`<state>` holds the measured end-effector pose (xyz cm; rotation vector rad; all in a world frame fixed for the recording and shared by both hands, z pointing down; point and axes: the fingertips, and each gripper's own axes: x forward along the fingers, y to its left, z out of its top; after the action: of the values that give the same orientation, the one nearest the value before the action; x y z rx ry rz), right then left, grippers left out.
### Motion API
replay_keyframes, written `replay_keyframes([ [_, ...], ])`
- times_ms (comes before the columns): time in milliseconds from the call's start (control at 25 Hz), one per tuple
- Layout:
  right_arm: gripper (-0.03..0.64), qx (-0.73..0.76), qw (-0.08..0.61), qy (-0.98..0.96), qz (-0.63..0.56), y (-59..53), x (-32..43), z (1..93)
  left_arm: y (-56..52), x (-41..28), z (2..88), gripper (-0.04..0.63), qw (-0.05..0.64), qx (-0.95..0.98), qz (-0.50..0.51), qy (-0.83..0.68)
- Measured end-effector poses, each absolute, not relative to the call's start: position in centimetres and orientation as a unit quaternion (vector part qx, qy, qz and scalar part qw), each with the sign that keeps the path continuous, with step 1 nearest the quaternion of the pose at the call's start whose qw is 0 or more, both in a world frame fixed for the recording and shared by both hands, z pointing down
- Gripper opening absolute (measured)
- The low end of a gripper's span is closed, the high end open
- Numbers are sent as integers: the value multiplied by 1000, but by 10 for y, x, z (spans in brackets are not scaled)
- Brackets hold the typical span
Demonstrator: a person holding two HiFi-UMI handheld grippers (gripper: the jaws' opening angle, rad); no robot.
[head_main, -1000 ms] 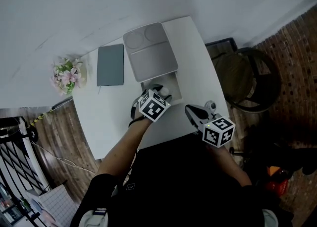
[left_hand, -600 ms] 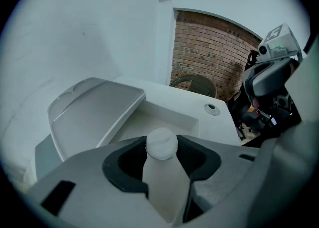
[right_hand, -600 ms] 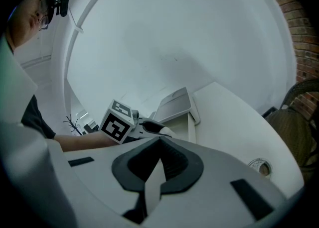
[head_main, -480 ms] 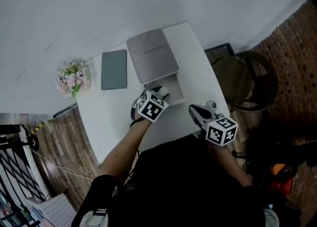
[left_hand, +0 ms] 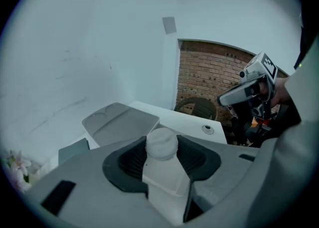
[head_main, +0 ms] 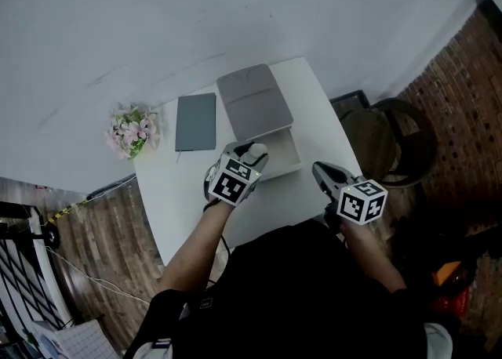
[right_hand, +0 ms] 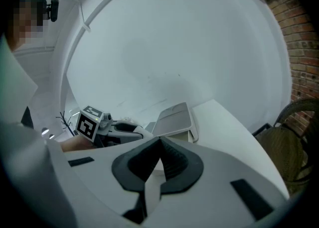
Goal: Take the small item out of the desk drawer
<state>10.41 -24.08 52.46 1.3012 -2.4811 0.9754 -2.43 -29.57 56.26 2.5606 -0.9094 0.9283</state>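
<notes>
A grey desk organiser [head_main: 255, 103] stands on the white desk [head_main: 180, 185], its drawer [head_main: 285, 158] pulled open toward me. My left gripper [head_main: 251, 154] hovers at the drawer's front left corner. It is shut on a small white bottle [left_hand: 161, 147] with a round cap, held upright between the pads. In the left gripper view the organiser [left_hand: 119, 122] lies beyond the bottle. To the right of the drawer, over the desk's near edge, my right gripper [head_main: 322, 172] is shut with nothing in it [right_hand: 160, 147]. From there I see the left gripper [right_hand: 122, 128] beside the organiser [right_hand: 174, 118].
A grey notebook [head_main: 196, 122] lies left of the organiser, and a pot of pink flowers [head_main: 133, 130] stands at the desk's far left corner. A dark chair [head_main: 388, 138] is beside the desk's right edge. A small round disc [left_hand: 207, 130] sits on the desktop.
The head view has swung, so the desk sits further right in the picture. Both grippers keep about the same places by the drawer; the left one still holds the white bottle.
</notes>
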Motion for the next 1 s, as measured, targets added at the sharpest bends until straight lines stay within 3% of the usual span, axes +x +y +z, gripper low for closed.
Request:
replay_keyframes([
  [360, 3, 413, 98, -863, 273, -268, 107, 492, -292, -49, 504, 190, 162, 878, 231, -387],
  [560, 3, 406, 87, -893, 174, -282, 133, 452, -302, -40, 472, 190, 172, 865, 176, -438],
  [1000, 3, 369, -23, -911, 183, -316, 234, 421, -299, 55, 428, 190, 168, 852, 116, -482],
])
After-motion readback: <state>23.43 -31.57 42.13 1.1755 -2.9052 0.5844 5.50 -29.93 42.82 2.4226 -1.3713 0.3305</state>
